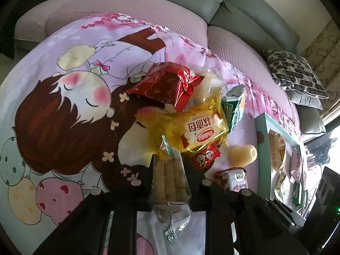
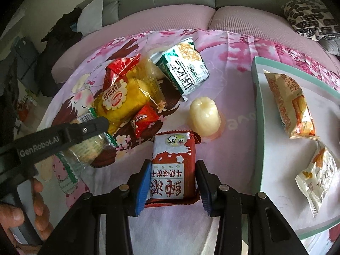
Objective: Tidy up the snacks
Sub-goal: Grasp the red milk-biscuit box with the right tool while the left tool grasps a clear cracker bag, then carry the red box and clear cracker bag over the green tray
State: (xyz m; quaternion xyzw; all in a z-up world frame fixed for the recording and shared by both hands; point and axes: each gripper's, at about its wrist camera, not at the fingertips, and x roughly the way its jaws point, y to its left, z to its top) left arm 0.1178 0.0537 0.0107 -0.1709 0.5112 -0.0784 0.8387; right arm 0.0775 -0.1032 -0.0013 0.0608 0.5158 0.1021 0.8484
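A pile of wrapped snacks lay on a cartoon-printed sheet [image 2: 233, 97] spread over a sofa, with a pale green-rimmed tray [image 2: 258, 114] to the right already carrying two packets. The left tool [image 1: 169, 170] was clamped on a clear wafer packet [image 1: 170, 176], seemingly lifted at the near edge of the pile. The right tool [image 2: 173, 182] stood apart, its fingers straddling a red-and-white biscuit packet [image 2: 173, 165] lying flat, just short of touching its sides. To grip well, it likely needed to close squarely on the packet's long edges, keeping clear of the jelly cup [image 2: 205, 116] just beyond, then carry it right to the tray.
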